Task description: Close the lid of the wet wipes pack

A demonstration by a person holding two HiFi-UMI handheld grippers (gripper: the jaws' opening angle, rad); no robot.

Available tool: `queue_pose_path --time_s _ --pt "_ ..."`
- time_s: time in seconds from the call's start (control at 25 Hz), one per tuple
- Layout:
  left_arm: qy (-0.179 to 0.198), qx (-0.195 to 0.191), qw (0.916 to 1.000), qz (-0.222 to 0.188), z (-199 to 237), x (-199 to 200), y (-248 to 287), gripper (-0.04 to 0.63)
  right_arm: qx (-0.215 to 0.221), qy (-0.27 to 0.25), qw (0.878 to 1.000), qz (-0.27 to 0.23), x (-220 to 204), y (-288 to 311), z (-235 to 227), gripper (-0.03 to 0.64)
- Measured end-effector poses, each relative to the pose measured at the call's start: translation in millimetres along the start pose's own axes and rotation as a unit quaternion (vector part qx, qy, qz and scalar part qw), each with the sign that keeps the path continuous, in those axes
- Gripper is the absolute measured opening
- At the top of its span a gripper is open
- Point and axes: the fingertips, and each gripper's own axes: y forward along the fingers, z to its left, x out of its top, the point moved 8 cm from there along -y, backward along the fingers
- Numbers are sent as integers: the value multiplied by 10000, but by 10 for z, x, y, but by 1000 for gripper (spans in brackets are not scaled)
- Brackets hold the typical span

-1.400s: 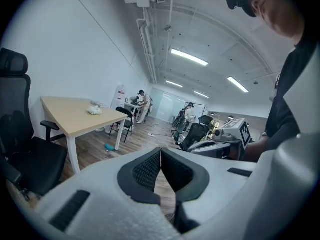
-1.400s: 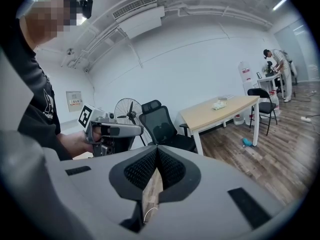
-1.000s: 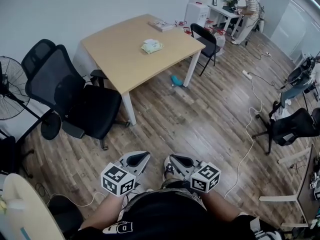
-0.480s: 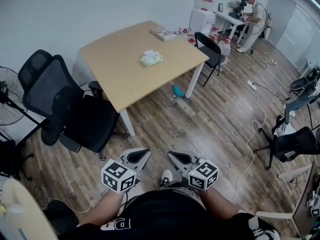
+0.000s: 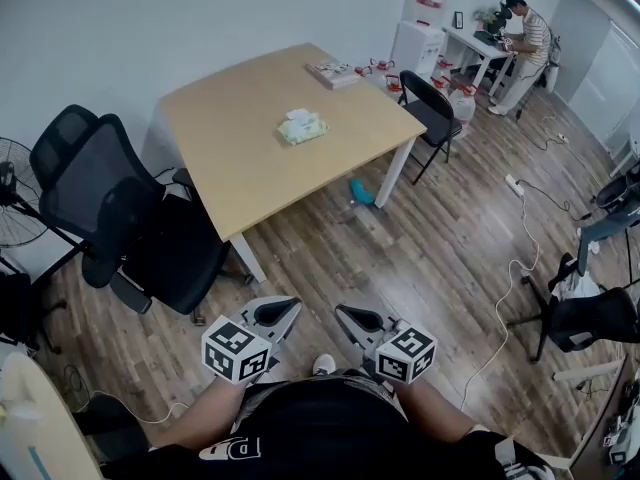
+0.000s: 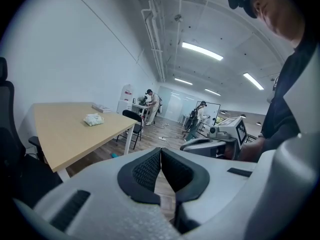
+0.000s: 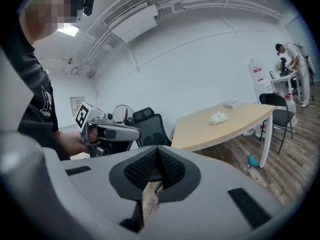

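Wet wipes pack (image 5: 302,126) lies flat on the wooden table (image 5: 230,158), well ahead of both sets of fingertips and far out of reach of either. It sits off to the left of the left gripper's pads and off to the right of the right gripper's pads, so it lies roughly ahead between the two. A pale patch shows on top of the greenish pack, but it is too small to tell whether the lid stands open.

The left gripper (image 6: 161,150) has its ribbed pads pressed together at the tips with nothing between them. The right gripper (image 7: 157,149) is the same, pads closed and empty. Both are held low in front of the person's body, over bare wooden floor, pointing toward the table.

A black office chair (image 5: 130,218) stands to the left of the fingers, near the table's closer edge. A small teal object (image 5: 360,192) lies on the floor beyond the fingertips, by a table leg.

By my reading the step in hand is the approach; no contact with the pack has been made. The next move likely calls for bringing the fingertips over the table and up to the pack. One gripper could then steady the pack while the other presses the lid down until it seats.
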Motion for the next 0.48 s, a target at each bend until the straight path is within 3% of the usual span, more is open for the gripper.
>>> queue_pose_path --time_s 0.24,0.48 --pt "-42 259 9996 59 105 154 258 18 3 107 9999 36 41 -97 -387 5" --pt "26 115 9997 213 102 212 546 19 -41 254 9997 18 2 -116 -583 5"
